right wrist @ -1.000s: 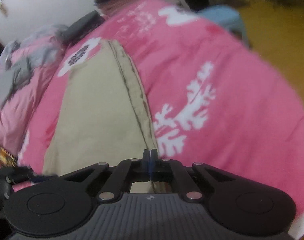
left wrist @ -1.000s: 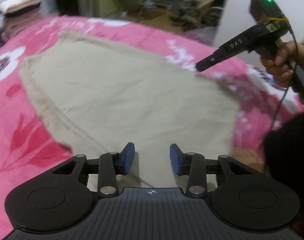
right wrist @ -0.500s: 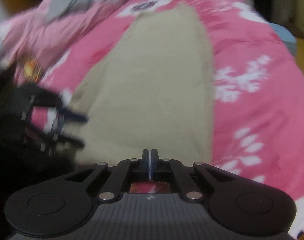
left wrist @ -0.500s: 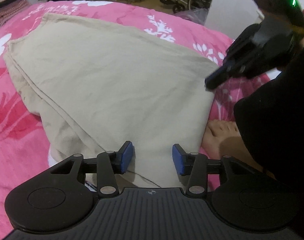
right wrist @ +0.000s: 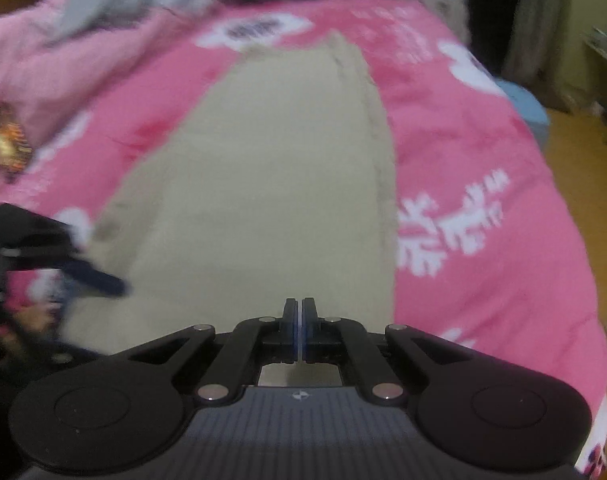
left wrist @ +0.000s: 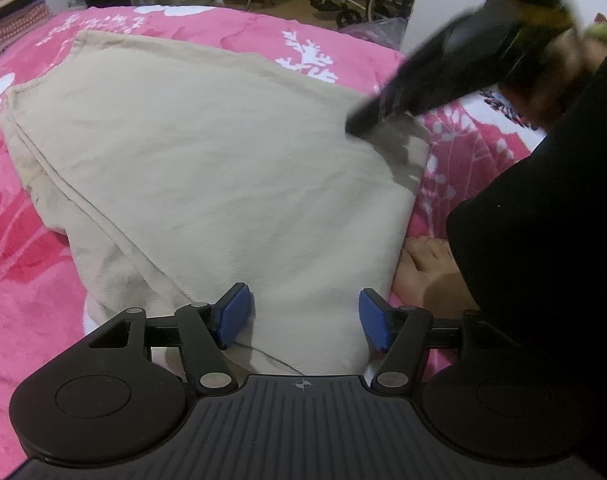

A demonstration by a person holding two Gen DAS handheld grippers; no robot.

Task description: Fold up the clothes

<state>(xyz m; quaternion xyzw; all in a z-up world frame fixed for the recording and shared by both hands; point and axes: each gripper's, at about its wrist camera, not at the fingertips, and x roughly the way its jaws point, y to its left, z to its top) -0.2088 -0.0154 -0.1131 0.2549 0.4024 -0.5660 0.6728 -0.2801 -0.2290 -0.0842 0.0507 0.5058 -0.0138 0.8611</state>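
Since the earlier frame the right gripper has swung across from the bedspread's edge to the beige garment's near right corner, and the left gripper has just been opening its jaws. The beige garment lies folded flat on the pink flowered bedspread. The left gripper stands spread above its near edge, pads clear of the cloth. The right gripper is pressed together, pinching nothing. A bare foot rests just beside the garment.

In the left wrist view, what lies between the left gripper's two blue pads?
The near end of the beige garment lies in the gap of the left gripper; its jaws have just been opening, pads clear of the cloth.
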